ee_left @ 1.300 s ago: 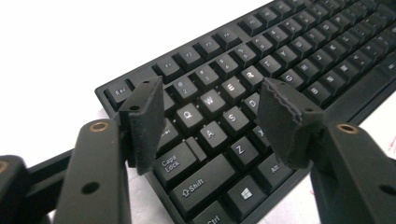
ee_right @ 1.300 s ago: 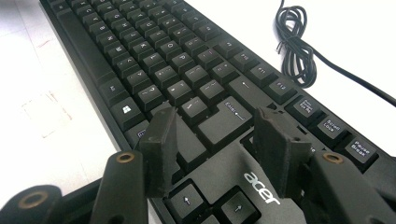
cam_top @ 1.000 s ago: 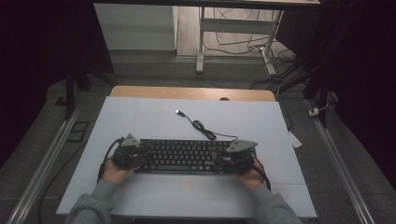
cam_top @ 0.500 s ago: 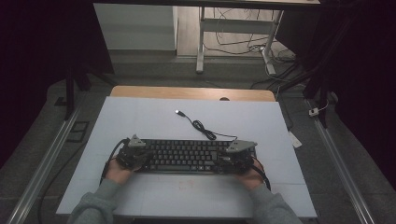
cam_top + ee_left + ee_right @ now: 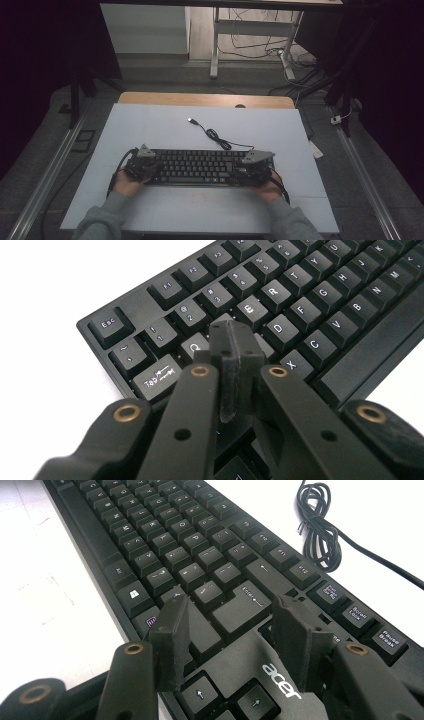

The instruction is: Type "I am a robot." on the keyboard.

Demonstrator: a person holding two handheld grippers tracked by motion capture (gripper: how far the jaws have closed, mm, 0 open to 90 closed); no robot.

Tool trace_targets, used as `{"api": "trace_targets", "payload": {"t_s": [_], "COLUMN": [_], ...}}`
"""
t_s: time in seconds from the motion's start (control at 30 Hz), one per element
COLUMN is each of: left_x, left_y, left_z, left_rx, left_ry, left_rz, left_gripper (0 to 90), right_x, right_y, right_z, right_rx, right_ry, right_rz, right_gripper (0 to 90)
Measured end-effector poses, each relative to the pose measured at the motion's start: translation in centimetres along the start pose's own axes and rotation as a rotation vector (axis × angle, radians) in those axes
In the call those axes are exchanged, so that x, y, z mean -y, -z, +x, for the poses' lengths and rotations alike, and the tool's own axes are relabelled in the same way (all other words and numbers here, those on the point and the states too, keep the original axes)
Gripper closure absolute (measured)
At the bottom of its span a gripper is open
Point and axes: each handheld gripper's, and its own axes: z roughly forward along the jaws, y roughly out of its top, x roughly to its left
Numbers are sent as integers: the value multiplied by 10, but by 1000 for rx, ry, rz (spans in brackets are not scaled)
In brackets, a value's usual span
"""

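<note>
One keyboard (image 5: 235,555), "acer" printed | left tongs (image 5: 234,347) closed over Q/W keys, empty | right tongs (image 5: 232,615) open beside Enter

Dim, dark-edged high view; bright, washed-out gripper views, near parts blurred.

Black keyboard (image 5: 200,167) flat on white table, near edge
</note>
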Motion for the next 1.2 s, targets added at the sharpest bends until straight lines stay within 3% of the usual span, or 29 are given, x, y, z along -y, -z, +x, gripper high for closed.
{"api": "trace_targets", "payload": {"t_s": [0.17,0.43,0.63,0.8,1.03,1.2], "left_x": [-1,-2,-1,0,1,0], "left_y": [1,17,27,32,35,35], "left_z": [-1,1,7,13,15,14], "left_rx": [-6,15,22,42,30,21], "left_ry": [-3,27,56,92,120,124], "left_rz": [-5,-93,-130,-162,-168,-167], "left_gripper": [889,888,871,768,517,450], "right_x": [0,0,0,0,1,1], "right_y": [0,1,1,1,1,1], "right_z": [0,-1,-1,-2,-2,-2], "right_rx": [1,4,7,9,11,10], "right_ry": [1,-1,1,1,1,-1], "right_rz": [0,-4,-4,-3,-3,-1], "right_gripper": [501,501,501,501,501,501]}}
